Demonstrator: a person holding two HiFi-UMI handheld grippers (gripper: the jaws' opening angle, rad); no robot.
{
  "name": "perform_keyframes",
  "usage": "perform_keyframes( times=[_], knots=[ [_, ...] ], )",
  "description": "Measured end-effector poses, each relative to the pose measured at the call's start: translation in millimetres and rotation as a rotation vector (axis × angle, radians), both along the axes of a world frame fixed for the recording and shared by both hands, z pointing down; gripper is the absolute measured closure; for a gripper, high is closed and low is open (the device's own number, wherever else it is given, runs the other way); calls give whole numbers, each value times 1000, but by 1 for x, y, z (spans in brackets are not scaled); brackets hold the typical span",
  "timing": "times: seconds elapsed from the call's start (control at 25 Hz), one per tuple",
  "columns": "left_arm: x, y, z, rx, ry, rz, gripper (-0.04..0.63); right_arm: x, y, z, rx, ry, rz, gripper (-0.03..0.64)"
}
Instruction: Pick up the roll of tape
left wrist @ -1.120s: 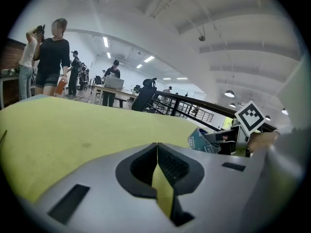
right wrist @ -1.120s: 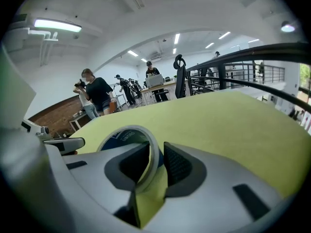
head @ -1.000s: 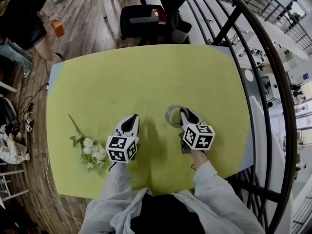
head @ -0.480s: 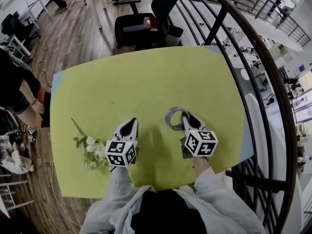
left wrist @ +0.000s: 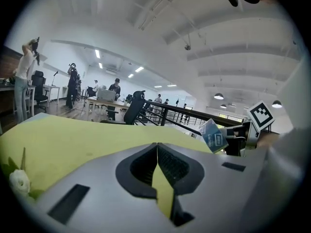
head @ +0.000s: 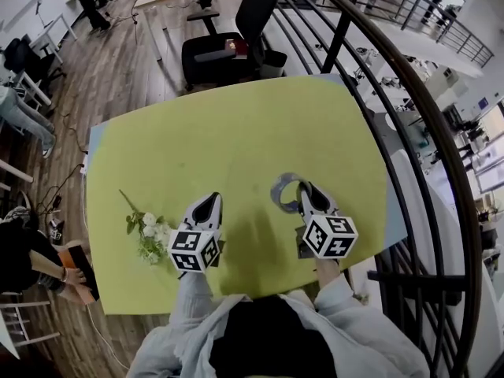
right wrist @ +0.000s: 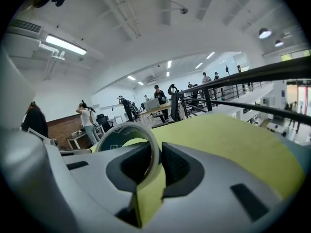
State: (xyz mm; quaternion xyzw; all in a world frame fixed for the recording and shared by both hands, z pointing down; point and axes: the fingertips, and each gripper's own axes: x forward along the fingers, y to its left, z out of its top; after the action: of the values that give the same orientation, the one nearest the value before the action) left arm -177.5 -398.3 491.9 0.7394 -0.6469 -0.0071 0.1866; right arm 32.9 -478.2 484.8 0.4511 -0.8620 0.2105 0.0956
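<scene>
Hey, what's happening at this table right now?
A person works a gripper in each hand over a yellow-green table. The right gripper has just been closing its jaws, which pinch the wall of the tape, so the roll is gripped. The left gripper is shut and empty, held alongside. A small bunch of flowers lies on the table's left side.

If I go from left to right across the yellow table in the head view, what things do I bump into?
White flowers → left gripper → roll of tape → right gripper, whose fingers pinch the tape.
</scene>
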Motion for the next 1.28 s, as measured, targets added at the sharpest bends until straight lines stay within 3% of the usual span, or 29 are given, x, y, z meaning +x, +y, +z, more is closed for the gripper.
perform_keyframes(
  times=[0.32,0.88,1.28],
  knots=[
    [24,26,-22,32,-20,37,578,32,32,-17,64,-75,8,541],
    [61,65,-43,86,-20,76,578,78,94,-43,216,-87,28,543],
    [67,80,-37,94,-26,77,578,91,114,-25,212,-59,38,545]
  ],
)
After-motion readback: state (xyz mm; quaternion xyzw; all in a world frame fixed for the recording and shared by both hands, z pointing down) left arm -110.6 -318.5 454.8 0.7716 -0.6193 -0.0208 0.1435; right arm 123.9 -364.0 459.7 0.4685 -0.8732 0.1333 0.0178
